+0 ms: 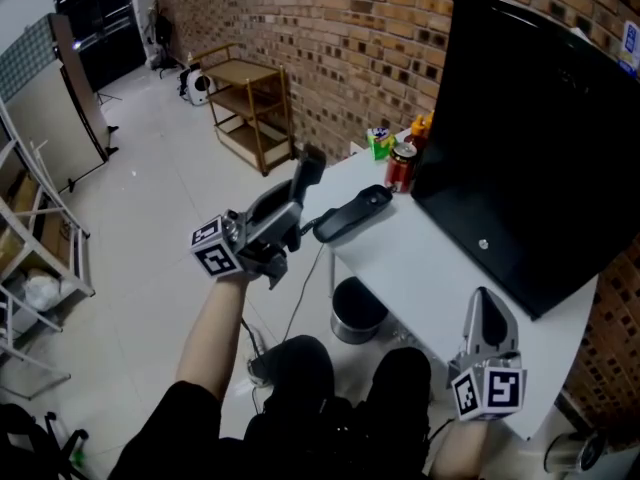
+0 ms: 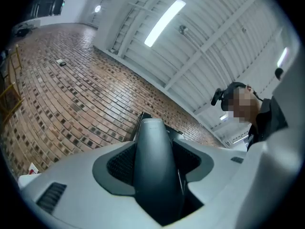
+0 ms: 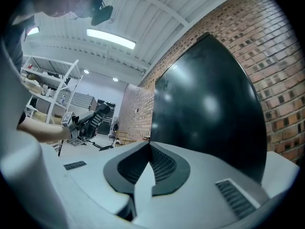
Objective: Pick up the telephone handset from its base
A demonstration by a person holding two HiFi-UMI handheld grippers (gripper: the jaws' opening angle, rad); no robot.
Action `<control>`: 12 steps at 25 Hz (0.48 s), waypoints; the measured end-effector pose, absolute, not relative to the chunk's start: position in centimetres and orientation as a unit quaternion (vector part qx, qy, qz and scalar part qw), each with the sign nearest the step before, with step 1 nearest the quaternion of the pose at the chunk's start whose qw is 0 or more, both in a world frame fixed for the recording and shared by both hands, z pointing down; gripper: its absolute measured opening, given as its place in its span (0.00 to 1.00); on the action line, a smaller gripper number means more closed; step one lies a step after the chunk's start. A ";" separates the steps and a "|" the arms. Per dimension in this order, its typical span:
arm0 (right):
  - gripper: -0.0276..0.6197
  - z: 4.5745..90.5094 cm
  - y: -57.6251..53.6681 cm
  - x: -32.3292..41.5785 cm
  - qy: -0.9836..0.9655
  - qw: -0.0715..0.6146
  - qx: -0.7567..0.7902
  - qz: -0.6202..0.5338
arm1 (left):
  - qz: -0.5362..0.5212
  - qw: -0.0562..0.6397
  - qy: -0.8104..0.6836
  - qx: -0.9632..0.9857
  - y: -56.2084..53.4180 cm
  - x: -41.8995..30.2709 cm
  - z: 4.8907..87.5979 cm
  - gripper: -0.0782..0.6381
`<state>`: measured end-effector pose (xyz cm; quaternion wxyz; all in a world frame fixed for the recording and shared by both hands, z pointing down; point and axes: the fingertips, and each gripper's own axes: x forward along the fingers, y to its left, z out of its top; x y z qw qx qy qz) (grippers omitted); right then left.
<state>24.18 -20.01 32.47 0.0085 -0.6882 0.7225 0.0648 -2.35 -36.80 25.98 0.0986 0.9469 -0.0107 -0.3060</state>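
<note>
My left gripper (image 1: pixel 288 216) is shut on the dark grey telephone handset (image 1: pixel 303 180), which it holds tilted upward, clear of the table's left corner. In the left gripper view the handset (image 2: pixel 155 166) fills the gap between the jaws and points up toward the brick wall and ceiling. The black telephone base (image 1: pixel 352 213) lies on the white table (image 1: pixel 420 258), just right of the handset and apart from it. A thin cord (image 1: pixel 308 280) hangs off the table edge. My right gripper (image 1: pixel 487 318) rests shut at the table's front edge, its jaws (image 3: pixel 145 168) meeting with nothing between them.
A large black monitor (image 1: pixel 530 138) stands along the right of the table. A red can (image 1: pixel 402 166), an orange bottle (image 1: pixel 422 128) and a green pack (image 1: pixel 380 140) sit at the far corner. A dark bin (image 1: pixel 355 308) stands under the table, and a wooden shelf (image 1: pixel 250 103) by the brick wall.
</note>
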 end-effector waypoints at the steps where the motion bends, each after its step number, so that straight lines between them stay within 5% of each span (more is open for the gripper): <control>1: 0.06 32.5 -20.1 24.0 0.724 0.010 -0.687 0.064 | -0.305 0.100 -0.009 0.947 -36.8 -2.4 26.0 0.46; 12: 0.06 32.8 -20.4 23.7 0.729 0.012 -0.682 0.058 | -0.298 0.107 0.018 0.948 -36.0 -1.2 26.8 0.46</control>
